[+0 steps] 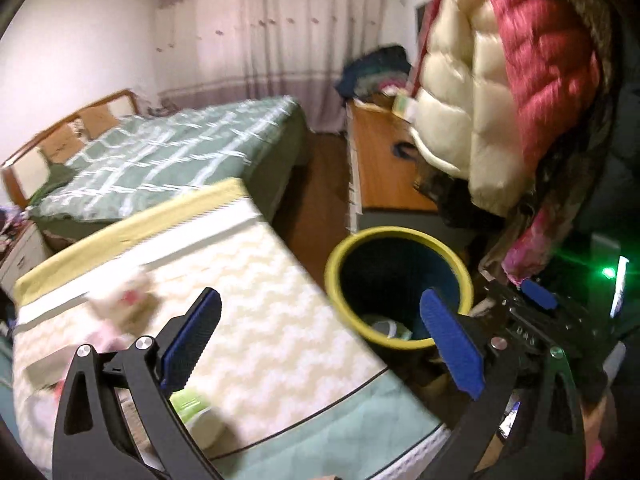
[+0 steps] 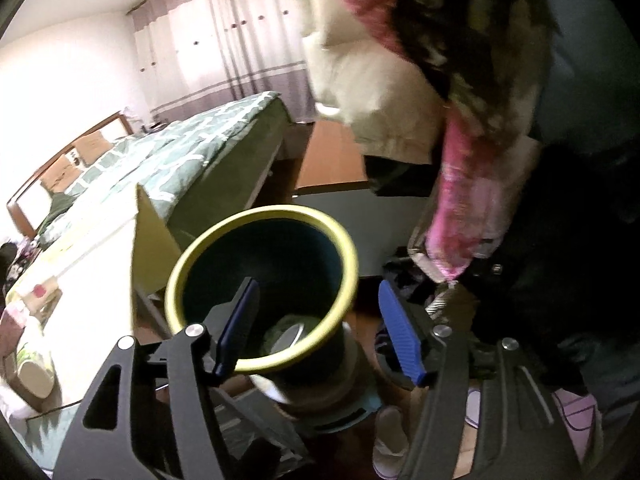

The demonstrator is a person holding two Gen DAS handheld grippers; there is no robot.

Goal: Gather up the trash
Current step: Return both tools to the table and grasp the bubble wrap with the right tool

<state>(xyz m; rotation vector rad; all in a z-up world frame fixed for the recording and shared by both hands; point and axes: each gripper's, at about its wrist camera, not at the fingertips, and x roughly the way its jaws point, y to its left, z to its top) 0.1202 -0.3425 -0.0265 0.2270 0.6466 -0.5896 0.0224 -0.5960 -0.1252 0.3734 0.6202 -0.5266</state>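
Bin (image 2: 262, 292): round, yellow rim, dark blue-green inside, standing on the floor just beside the corner of the mattress (image 1: 248, 280). Also seen in the left wrist view (image 1: 398, 286). Something pale and green lies at its bottom (image 2: 290, 336); blurred, kind cannot be told.

Right tongs (image 2: 320, 326): blue pads, spread wide, nothing between them, held above the bin's mouth; the left pad overlaps the near rim in this view. Their tips also show at the right edge of the left wrist view (image 1: 538, 294).

Left tongs (image 1: 320, 346): blue pads, spread wide, empty, held over the mattress corner, the right pad in front of the bin's rim.

Mattress: white with wavy pattern, yellow band along the far edge, pale green border near the camera.

Litter on mattress: a blurred pink-and-white heap (image 1: 120, 312) on the left; a green and white item (image 1: 198, 412) beside the left tongs' frame.

Bed (image 1: 172, 152): green checked cover, wooden headboard, behind the mattress.

Curtains (image 1: 260, 40): pale with mauve bands, on the far wall.

Jackets (image 1: 500, 80): cream and red padded ones hanging above right of the bin.

Cabinet (image 1: 380, 160): low, orange-brown top, behind the bin.

Slippers (image 2: 390, 436): pale, on the floor near the bin.
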